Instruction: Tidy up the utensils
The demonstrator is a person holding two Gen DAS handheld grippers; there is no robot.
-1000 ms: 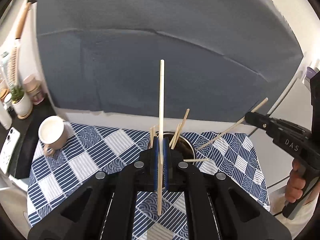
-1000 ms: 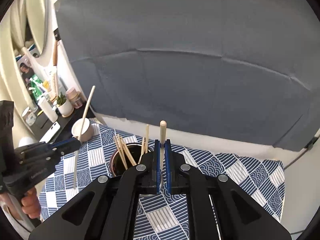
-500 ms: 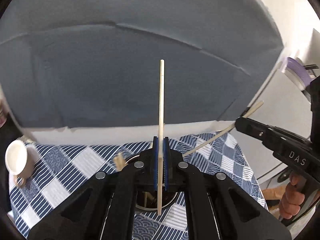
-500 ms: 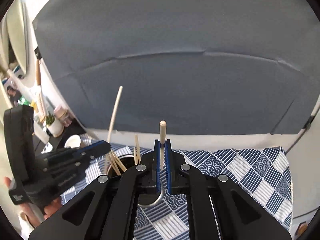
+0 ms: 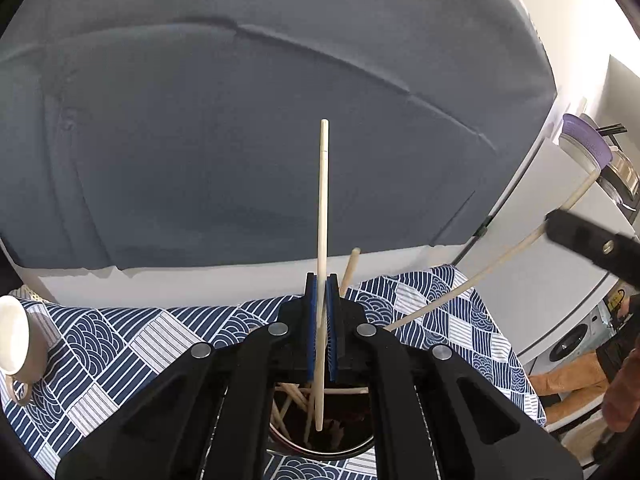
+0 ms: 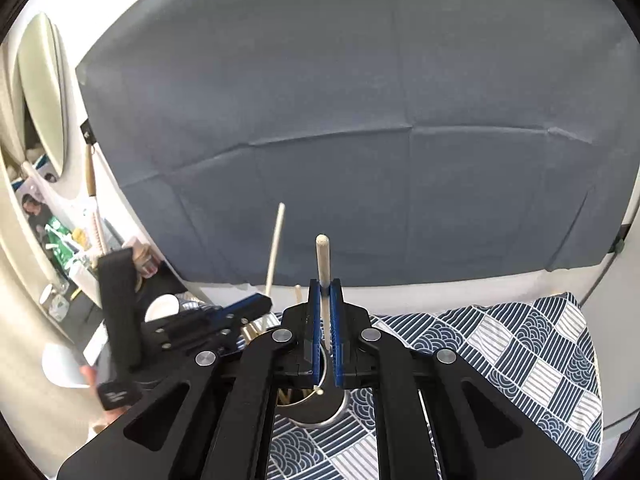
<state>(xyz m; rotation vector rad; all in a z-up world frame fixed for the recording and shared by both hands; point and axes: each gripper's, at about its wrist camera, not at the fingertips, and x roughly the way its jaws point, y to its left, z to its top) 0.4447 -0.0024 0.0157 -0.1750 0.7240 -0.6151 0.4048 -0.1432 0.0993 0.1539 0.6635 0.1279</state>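
L gripper (image 5: pixel 322 308) is clamped on a long pale wooden chopstick (image 5: pixel 322 216), held near upright w/ its lower tip dipping into the round metal utensil cup (image 5: pixel 340 446), which already holds several more wooden sticks and sits on the blue-and-white patterned tablecloth (image 5: pixel 132 344). R gripper (image 6: pixel 325 312) pinches a second pale round-tipped wooden chopstick (image 6: pixel 322 258) upright, just above the same cup. A white mug (image 5: pixel 16 340) stands at the cloth's left edge.

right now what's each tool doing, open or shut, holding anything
Left tool: closed on a chopstick, its lower tip inside the metal cup.
Right tool: closed on another chopstick, above the cup.
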